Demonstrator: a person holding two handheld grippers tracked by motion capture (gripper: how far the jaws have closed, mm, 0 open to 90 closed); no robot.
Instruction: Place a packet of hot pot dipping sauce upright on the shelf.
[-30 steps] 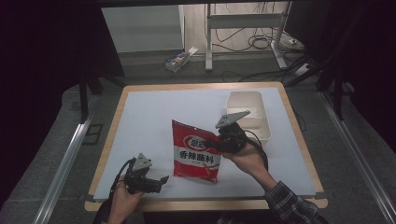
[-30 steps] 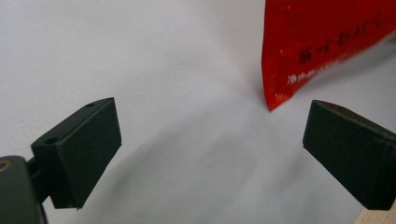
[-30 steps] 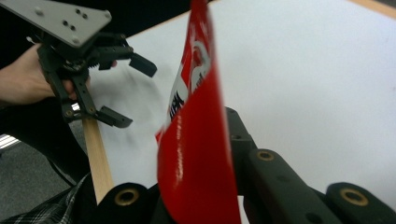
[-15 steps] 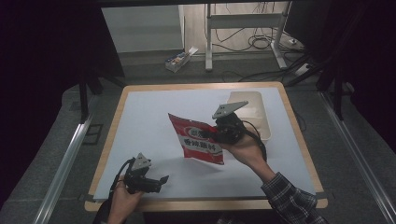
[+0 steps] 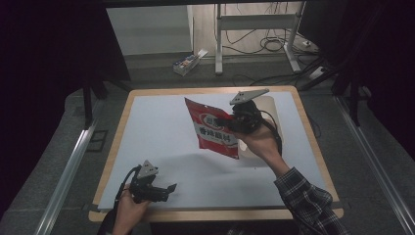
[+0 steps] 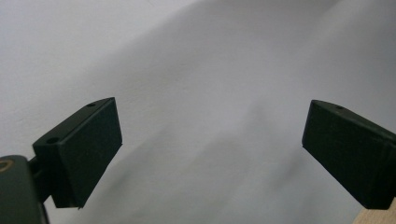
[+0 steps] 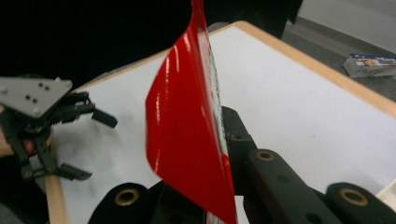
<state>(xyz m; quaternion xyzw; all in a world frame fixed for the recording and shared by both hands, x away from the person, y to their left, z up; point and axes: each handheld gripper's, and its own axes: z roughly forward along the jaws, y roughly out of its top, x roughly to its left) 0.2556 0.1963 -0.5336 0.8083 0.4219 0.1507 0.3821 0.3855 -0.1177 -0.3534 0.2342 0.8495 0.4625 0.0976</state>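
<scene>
A red snack bag point(image 5: 214, 128) with a white label hangs in the air above the middle of the white table point(image 5: 161, 132), tilted. My right gripper point(image 5: 229, 123) is shut on its right edge. In the right gripper view the glossy red bag point(image 7: 187, 135) stands edge-on between the black jaws. My left gripper point(image 5: 166, 192) rests low near the table's front left edge, jaws open, nothing between them. The left gripper view looks along its two black fingers point(image 6: 81, 154) at bare white table. The left gripper point(image 7: 88, 142) also appears at the left of the right gripper view.
A shallow white tray point(image 5: 270, 108) lies on the table behind the right hand. The wooden table rim point(image 5: 215, 213) runs along the front. On the floor beyond lie a small box point(image 5: 186, 62), cables and a metal stand.
The right gripper has lifted the red bag up and toward the back, and the bag now tilts more. The left gripper has stayed where it was.
</scene>
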